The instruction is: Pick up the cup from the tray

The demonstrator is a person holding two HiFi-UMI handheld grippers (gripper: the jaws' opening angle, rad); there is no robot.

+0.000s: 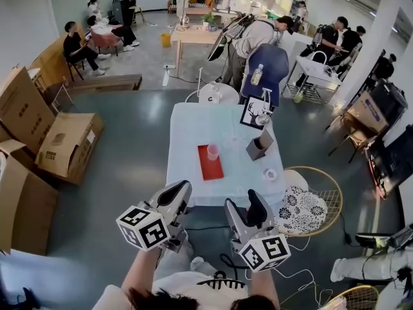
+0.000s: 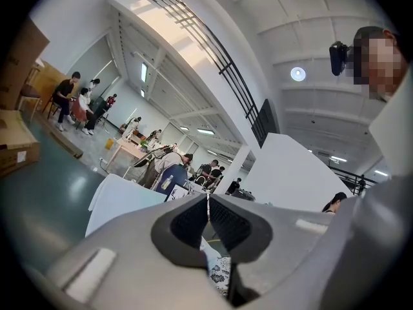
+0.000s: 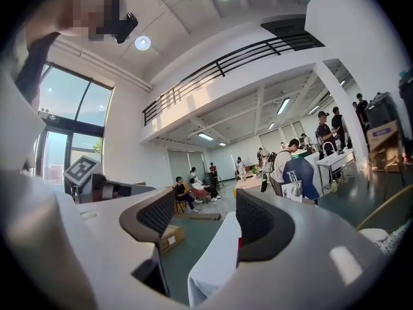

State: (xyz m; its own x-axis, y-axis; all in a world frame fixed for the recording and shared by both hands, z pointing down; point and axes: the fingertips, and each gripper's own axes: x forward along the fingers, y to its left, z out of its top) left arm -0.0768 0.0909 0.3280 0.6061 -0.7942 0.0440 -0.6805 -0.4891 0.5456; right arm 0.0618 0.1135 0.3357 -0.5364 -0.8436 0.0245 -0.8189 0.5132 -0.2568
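Left gripper point(image 1: 182, 189): nearest you, held low against your body, short of the table; its jaws meet at the tips with nothing between them.
Right gripper point(image 1: 257, 202): beside the left one, likewise short of the table; its jaws stand wide apart, and between them you see only floor and the table's near edge.
Table point(image 1: 187, 124): white-clothed, straight ahead of both grippers.
Tray point(image 1: 210, 168): red, lying flat on the cloth left of centre.
Cup point(image 1: 212, 152): pale and translucent, upright on the far end of the tray, well apart from both grippers.
Box point(image 1: 259, 146): grey, to the right of the tray, clear of the cup.
Progress: no step of the task appears done; the cup sits untouched on the tray and neither gripper is over the table.
Remaining: you have the whole job ahead, namely the reach, the grasp and the lift. The right gripper looks the readier of the two, since it needs no opening first.
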